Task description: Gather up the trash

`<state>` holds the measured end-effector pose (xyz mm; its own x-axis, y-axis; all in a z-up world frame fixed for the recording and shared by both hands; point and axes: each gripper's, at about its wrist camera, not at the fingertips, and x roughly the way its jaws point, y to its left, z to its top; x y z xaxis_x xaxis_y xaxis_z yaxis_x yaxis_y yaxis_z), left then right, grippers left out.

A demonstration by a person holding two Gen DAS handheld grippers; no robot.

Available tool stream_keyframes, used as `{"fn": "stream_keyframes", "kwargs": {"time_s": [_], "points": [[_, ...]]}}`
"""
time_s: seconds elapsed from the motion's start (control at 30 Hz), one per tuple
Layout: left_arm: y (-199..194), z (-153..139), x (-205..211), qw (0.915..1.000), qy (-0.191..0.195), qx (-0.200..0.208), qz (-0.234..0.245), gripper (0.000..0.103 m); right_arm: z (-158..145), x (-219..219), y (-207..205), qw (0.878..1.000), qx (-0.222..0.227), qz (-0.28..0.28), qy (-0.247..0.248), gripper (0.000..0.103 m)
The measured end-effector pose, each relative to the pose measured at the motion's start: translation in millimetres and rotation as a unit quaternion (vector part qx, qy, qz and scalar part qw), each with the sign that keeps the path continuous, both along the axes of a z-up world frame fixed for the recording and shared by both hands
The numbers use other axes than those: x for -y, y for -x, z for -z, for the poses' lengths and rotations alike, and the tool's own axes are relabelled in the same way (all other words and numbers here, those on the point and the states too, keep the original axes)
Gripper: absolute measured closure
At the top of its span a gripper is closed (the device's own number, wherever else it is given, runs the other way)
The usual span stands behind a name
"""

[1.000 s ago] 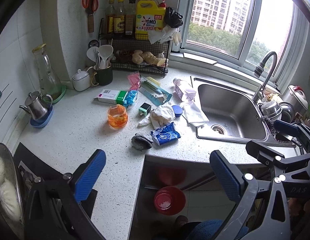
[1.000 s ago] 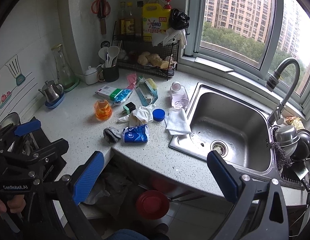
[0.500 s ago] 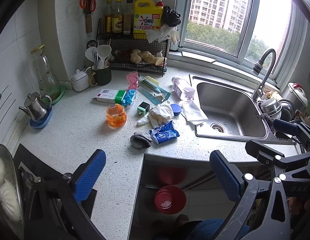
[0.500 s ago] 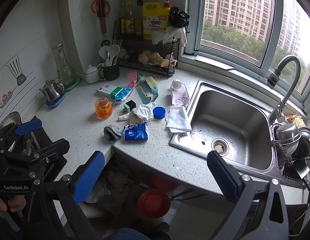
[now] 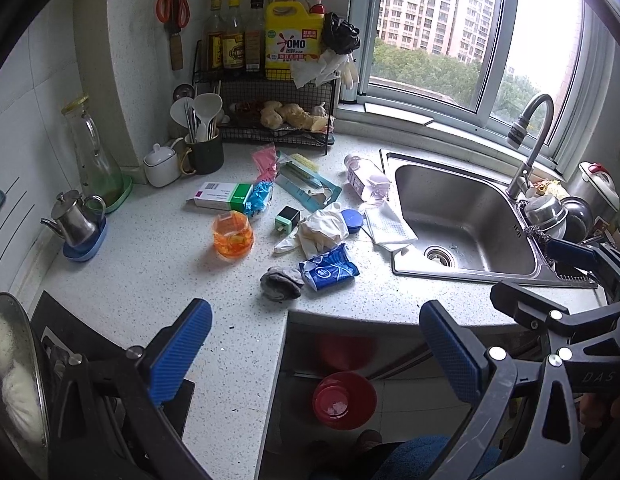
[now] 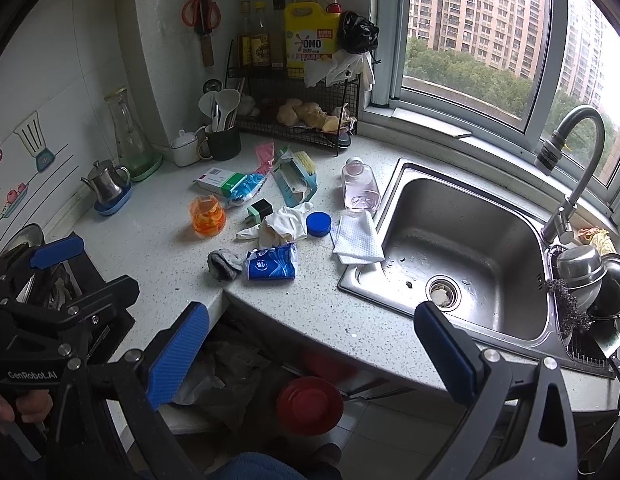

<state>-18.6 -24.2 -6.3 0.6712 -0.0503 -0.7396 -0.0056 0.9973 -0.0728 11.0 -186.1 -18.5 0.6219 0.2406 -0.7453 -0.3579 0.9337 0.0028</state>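
At far left we note a steel lid (image 5: 11, 364) cut off by the frame edge, its contents unclear. Below the counter, a red bowl-like vessel (image 6: 310, 404) and a crumpled grey bag (image 6: 225, 380) sit in shadow; we cannot make out what they hold. The left gripper (image 5: 316, 354) hovers short of the counter edge, its blue pads spread wide with nothing between them; the right gripper (image 6: 312, 354) is likewise spread and empty. The speckled white countertop (image 5: 157, 276) wraps a corner beneath tiled walls, with a steel teapot (image 5: 73, 218) at left, a wire rack (image 5: 269, 128) at the back and a steel sink (image 6: 466, 252) under the window at right. The trash lies scattered mid-counter: an orange jar (image 5: 232, 236), a boxed carton (image 5: 221, 196), a grey sock (image 5: 281, 283) touching a blue tissue packet (image 5: 329, 268), crumpled white gloves (image 5: 320, 230) beside a blue lid (image 5: 352, 220), a torn teal package (image 5: 310, 188), a toppled pink bottle (image 6: 360, 188) and a white cloth (image 6: 357, 240) overlapping the sink rim.
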Motion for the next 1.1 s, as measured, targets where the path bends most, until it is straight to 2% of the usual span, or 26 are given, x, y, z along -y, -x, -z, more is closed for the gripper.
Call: {"fn": "stream_keyframes", "kwargs": {"time_s": [0.2,0.4,0.6,0.73,0.8,0.9,1.0,1.1], "points": [[-8,1,5,1.0,-0.002,-0.005,-0.008,0.0,0,5,-10,1.0,-0.01,-0.01,-0.005,0.0],[-24,0,9,0.9995,-0.022,-0.016,-0.019,0.0,-3,14,-29,0.999,-0.025,-0.025,-0.01,0.0],[-45,-3,1,0.9985,-0.031,-0.024,-0.038,0.0,-3,22,-59,0.999,-0.037,-0.036,-0.005,0.0],[-63,-3,-10,0.9989,-0.028,-0.023,-0.029,0.0,1,20,-87,0.998,-0.054,-0.035,0.005,0.0],[-77,2,-17,0.9984,-0.035,-0.032,-0.03,0.0,6,16,-105,0.997,-0.062,-0.033,0.006,0.0],[-99,15,-32,0.9985,-0.016,-0.048,-0.021,0.0,20,8,-132,0.996,-0.08,-0.027,0.016,0.0],[-124,29,-46,0.9975,0.004,-0.067,-0.022,0.0,43,0,-162,0.994,-0.1,-0.024,0.037,0.0],[-148,43,-58,0.9963,0.004,-0.084,-0.018,0.0,74,-4,-189,0.989,-0.138,-0.023,0.047,0.0]]}}
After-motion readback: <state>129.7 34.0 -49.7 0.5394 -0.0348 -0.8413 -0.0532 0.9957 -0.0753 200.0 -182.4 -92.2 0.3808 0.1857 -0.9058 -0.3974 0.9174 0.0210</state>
